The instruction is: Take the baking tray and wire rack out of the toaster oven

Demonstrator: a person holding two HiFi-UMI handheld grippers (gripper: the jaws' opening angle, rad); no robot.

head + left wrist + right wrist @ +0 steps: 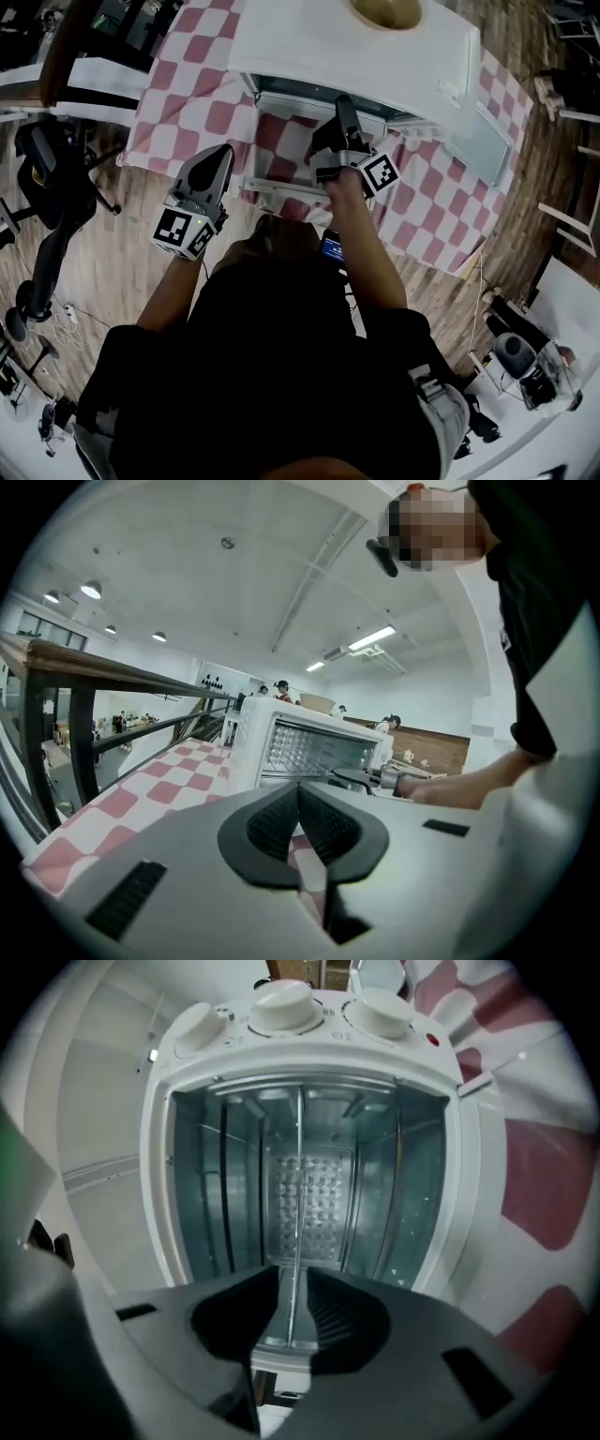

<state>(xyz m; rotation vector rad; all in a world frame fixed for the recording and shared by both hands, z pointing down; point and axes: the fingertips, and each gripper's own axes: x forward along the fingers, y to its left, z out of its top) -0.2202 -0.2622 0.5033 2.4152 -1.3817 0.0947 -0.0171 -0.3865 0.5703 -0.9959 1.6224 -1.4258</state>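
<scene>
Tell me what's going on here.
A person stands at a checked table with a tool in each hand. The oven has its door open. The right tool, turned on its side at the opening, has its jaws apart around the edge of a thin shelf. Whether that is the tray or the rack I can't tell, and it's not gripped yet. The left tool hangs back, shut and empty.

The toaster oven (356,47) stands on the table (187,94), right tool (345,103) before its mouth, left tool (221,155) further left.

One toaster oven (328,47) with three knobs (281,1005), one checked tablecloth (197,103), two claws (223,155) (343,103).
</scene>
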